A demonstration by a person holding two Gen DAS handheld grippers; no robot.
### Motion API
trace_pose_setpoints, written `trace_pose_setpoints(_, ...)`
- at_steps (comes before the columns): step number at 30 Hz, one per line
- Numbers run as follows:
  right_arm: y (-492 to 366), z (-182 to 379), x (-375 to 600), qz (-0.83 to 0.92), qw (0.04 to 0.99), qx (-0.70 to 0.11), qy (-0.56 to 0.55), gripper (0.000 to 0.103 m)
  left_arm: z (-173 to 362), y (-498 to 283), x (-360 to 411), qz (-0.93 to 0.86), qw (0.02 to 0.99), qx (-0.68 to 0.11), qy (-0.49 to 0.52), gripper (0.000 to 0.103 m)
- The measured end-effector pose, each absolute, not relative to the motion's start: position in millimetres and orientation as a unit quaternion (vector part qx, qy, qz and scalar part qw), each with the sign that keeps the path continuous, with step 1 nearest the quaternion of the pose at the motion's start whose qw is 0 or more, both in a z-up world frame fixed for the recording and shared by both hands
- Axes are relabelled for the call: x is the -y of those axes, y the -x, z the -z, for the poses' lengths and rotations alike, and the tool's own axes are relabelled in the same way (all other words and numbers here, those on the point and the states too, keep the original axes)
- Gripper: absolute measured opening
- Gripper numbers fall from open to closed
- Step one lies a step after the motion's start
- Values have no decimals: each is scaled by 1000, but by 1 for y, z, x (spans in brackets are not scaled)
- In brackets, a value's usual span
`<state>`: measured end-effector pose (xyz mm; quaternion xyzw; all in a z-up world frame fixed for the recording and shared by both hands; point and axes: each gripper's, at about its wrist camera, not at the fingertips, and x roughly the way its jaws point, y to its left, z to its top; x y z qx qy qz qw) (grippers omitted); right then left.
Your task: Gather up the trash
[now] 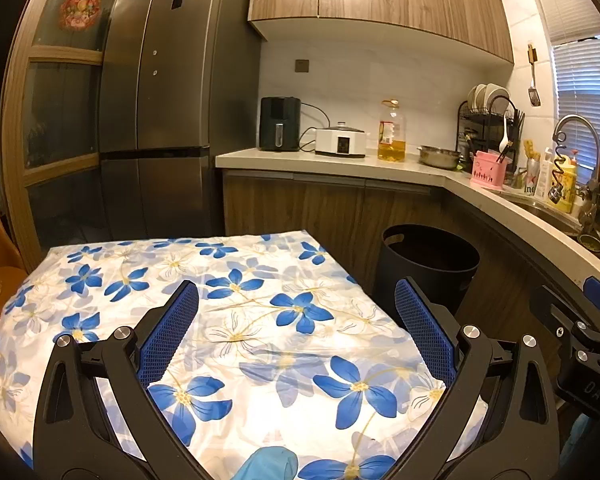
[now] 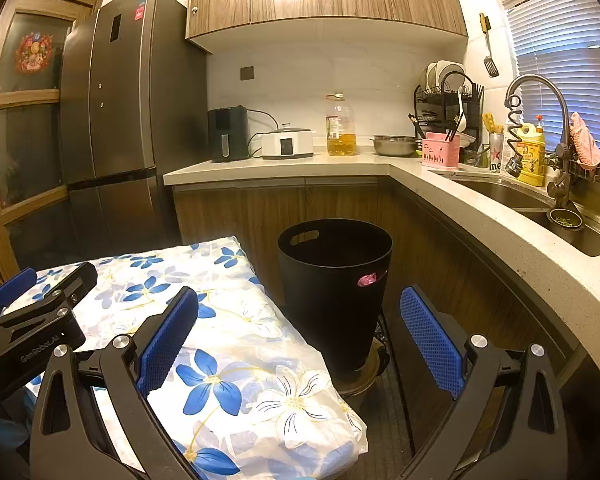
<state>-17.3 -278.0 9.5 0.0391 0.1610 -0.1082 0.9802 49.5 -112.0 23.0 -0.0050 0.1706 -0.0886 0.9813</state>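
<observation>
kitchen scene, viewed along two handheld grippers. landmark throughout: black trash bin (image 2: 334, 292), standing on the floor in front of the wooden lower cabinets (image 2: 260, 204).

just left of the bin: table under a white cloth with blue flowers (image 1: 260, 312). no loose trash visible anywhere on the cloth in either view. small patch of blue glove or sleeve (image 1: 270, 466) at the near edge, partly cut off.

left gripper (image 1: 296, 328), hovering over the cloth, left of the bin. jaws spread wide, blue ribbed pads (image 1: 170, 332) well apart, nothing between them.

right gripper (image 2: 300, 332), nearer the bin, one finger over the table corner, the other over the floor beside the bin. also spread wide, empty.

inside the bin: interior mostly dark, contents unclear from above. something pink (image 2: 367, 279) showing through the near handle slot, probably a discarded item or a bag, too small to tell.

behind the bin, on the counter (image 2: 284, 166): air fryer, white cooker, oil bottle (image 2: 341, 128), steel bowl, dish rack. right of the bin: sink (image 2: 540, 208) and tap. far left of the bin: tall grey fridge (image 2: 116, 92).

progress, as a judgement: table apparently cleared, at least one piece seemingly in the bin, both tongs free. either finished or close to it; anything left would lie out of view.
</observation>
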Motion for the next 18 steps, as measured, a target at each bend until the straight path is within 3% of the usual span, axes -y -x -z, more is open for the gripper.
trace_pose_setpoints(9, 17, -10, 279, 109, 980, -160, -40, 97, -24, -47, 117, 93, 983, -158, 3, 96)
trace_pose_setpoints(13, 17, -11, 280, 110, 980, -161, -42, 97, -22, -47, 119, 87, 984, -158, -1, 87)
trace_pose_setpoints(16, 17, -11, 281, 110, 980, -160, -41, 97, -22, -48, 118, 92, 983, -159, 2, 87)
trace_pose_setpoints(18, 17, -11, 281, 111, 980, -160, -42, 97, -23, -47, 119, 88, 984, -158, -2, 96)
